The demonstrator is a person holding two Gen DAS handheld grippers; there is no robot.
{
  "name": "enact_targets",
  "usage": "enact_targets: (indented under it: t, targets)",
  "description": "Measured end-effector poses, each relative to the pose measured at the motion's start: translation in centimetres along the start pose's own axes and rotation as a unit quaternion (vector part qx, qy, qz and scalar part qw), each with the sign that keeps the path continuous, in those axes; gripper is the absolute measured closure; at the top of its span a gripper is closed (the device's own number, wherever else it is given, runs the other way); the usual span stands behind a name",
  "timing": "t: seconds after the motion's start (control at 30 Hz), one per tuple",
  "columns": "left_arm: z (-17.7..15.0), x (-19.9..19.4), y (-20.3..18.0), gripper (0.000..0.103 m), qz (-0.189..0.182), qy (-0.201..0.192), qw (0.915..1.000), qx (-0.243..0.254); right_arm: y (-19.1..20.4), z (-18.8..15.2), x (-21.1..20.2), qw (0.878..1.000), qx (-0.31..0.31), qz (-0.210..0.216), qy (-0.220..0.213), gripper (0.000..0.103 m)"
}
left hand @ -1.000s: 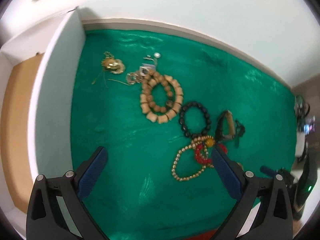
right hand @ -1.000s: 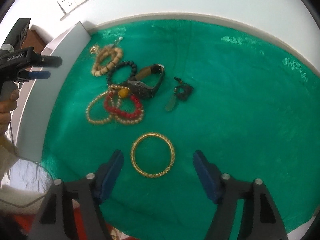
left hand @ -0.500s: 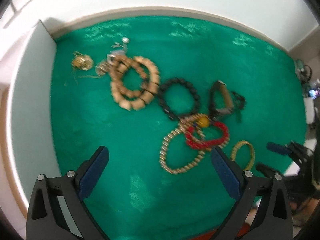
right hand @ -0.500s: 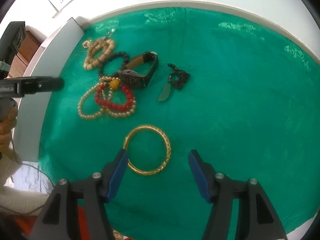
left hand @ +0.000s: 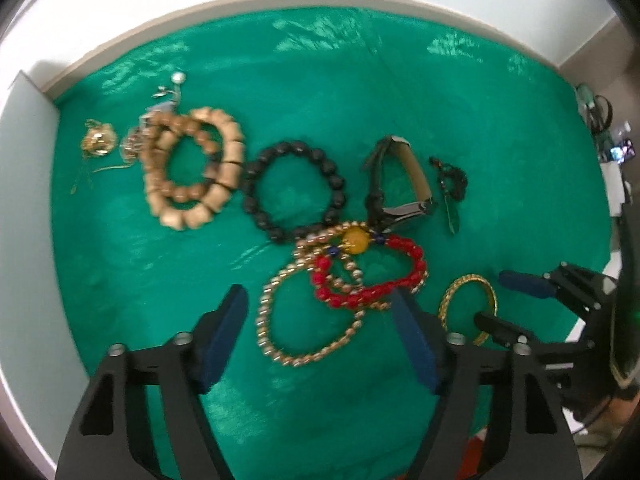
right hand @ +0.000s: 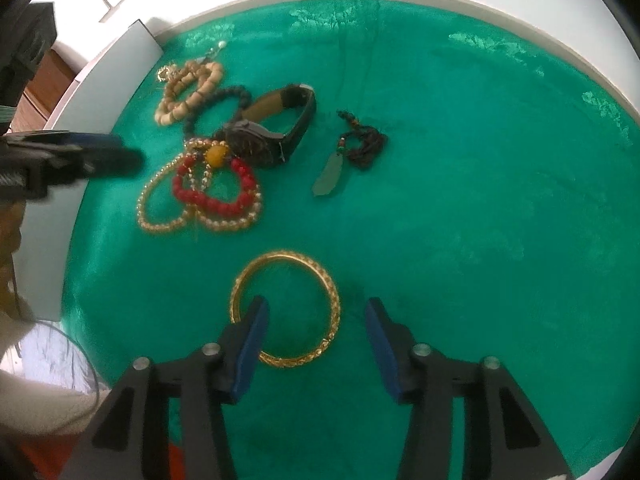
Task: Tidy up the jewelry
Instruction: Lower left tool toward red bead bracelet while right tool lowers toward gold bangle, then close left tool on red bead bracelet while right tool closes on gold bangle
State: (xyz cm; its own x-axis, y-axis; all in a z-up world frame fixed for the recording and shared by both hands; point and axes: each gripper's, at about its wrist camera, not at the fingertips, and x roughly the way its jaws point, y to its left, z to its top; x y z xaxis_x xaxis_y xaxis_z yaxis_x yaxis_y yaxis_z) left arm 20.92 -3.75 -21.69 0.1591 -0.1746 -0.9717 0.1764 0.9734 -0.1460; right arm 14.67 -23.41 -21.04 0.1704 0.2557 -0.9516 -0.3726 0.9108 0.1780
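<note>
Both grippers point steeply down at a green cloth that covers the tabletop. Jaws on the left gripper have just been narrowing; they stand apart over a gold bead strand near the cloth's front edge, one pad on either side, pressing on nothing. Jaws on the right gripper have also just been narrowing and are still unclenched: the left pad sits inside a gold bangle near the front edge, over its left rim, the right pad outside it. Whether that pad touches the ring I cannot tell.

Against the cloth's left edge stands a white board. Toward the back left corner lie chunky tan wooden bracelets, two or more stacked. Just right of them lies a black bead bracelet, a round loop. A dark wristwatch with a brown-lined strap stands on its side at mid-cloth. In front of it a red bead bracelet with one large yellow bead overlaps the gold strand. Right of the watch is a dark cord with a green leaf-shaped pendant. Small gold and silver trinkets lie by the back left corner, blurred.
</note>
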Motion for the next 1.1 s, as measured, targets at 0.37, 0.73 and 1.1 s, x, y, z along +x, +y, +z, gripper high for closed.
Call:
enact_targets:
  t: [0.37,0.73,1.1]
  targets:
    - [0.5,2.9,0.7,0.095,-0.019,0.03,0.9967,-0.073,-0.6,-0.6,-0.1,1.0,0.011,-0.003,-0.007,0.053]
    - [-4.3,-2.4,5.8,0.096,-0.047,0.019,0.9925,-0.112,-1.0,-1.1,-0.1,1.0,0.014,0.004,-0.01,0.053]
    - [-8.0,-2.4,8.1,0.079,-0.016,0.02,0.9949,-0.097,0.0,-0.3,0.3,1.0,-0.001,0.001,-0.001,0.053]
